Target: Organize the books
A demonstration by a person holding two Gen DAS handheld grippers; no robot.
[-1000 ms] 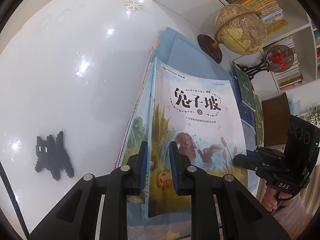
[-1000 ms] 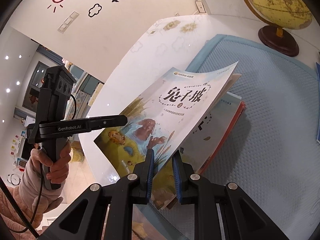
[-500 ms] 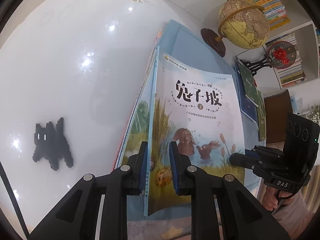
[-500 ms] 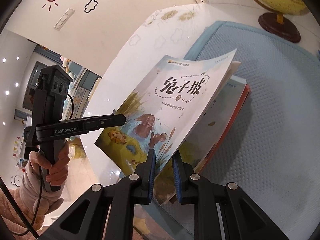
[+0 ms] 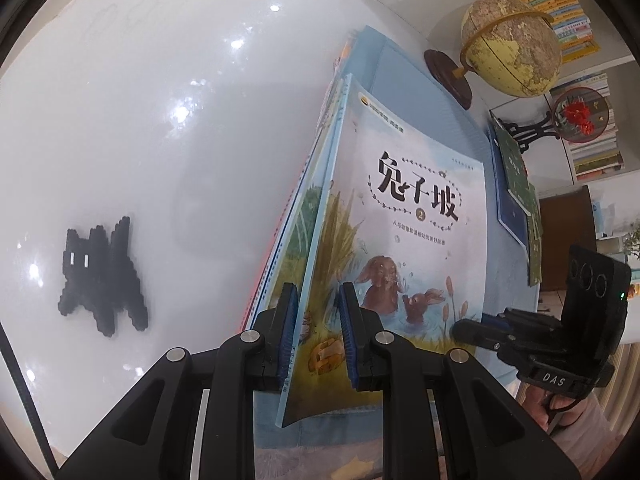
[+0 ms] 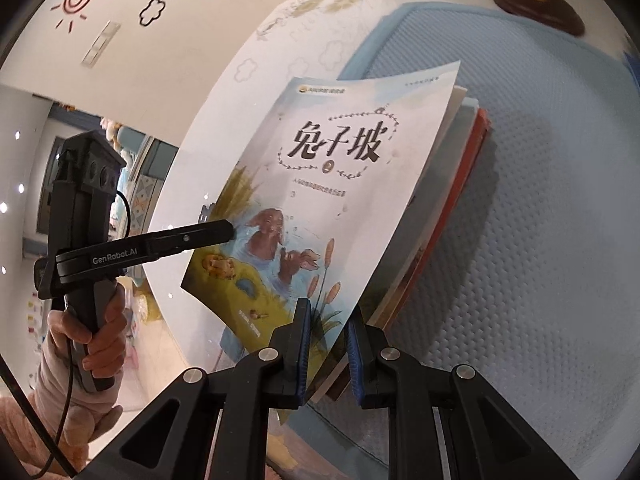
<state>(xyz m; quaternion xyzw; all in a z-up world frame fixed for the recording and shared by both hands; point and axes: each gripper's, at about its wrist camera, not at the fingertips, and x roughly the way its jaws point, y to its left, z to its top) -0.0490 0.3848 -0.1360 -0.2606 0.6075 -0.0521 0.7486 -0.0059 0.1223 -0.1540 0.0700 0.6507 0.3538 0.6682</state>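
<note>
The rabbit picture book is being held tilted above the blue mat, its lower edge being clamped at two points: the left gripper is being kept closed on the spine-side corner, the right gripper on the opposite corner. Compared with a second earlier, the book is being brought lower toward the mat, so that the cover is now filling more of both views. A stack of books is lying on the mat directly beneath it. The globe is being left standing beyond the mat's far edge, unchanged.
</note>
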